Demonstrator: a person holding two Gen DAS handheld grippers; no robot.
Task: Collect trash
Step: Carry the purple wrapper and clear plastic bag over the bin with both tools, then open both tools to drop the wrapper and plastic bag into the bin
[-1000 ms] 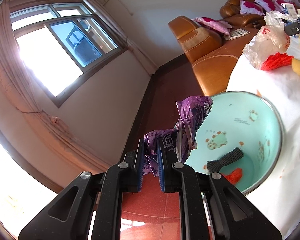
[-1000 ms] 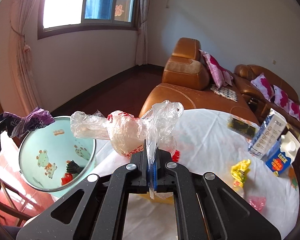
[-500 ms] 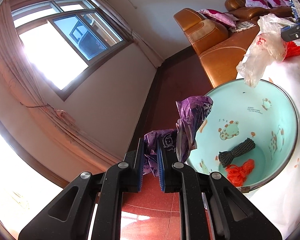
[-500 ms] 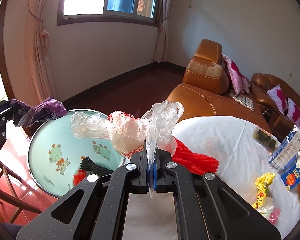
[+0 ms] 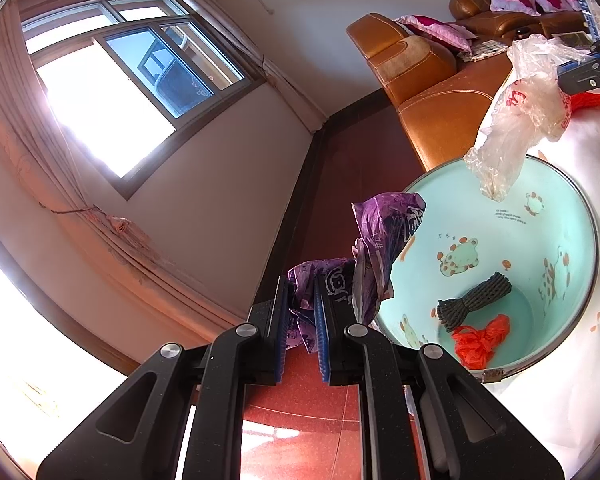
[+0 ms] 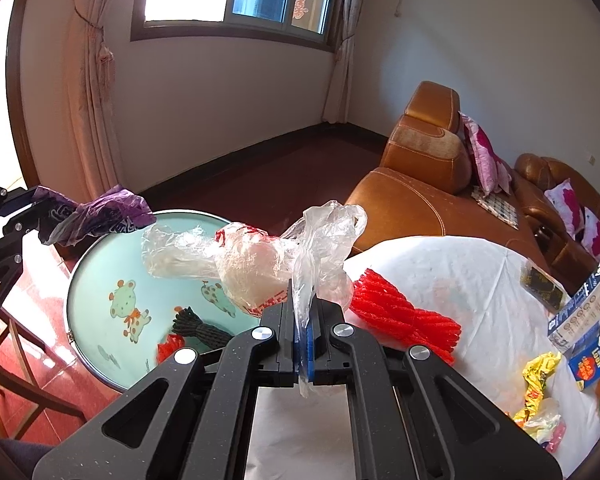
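Over the bin (image 6: 100, 280), both grippers pinch bags, clear bag's (image 6: 252, 268) contents blurred.

White-clothed table (image 6: 440, 280) bears red netting (image 6: 404, 314), cartons (image 6: 584, 312), yellow wrapper (image 6: 538, 376).

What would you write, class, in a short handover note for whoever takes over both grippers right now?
Left gripper: jaws shut on the purple bag, at the bin's rim.
Right gripper: jaws shut on the clear plastic bag, above the bin's edge.
Bin: already holds a dark net and an orange net.
Left to do: drop both bags in, then collect the red net, yellow wrapper and cartons from the table.
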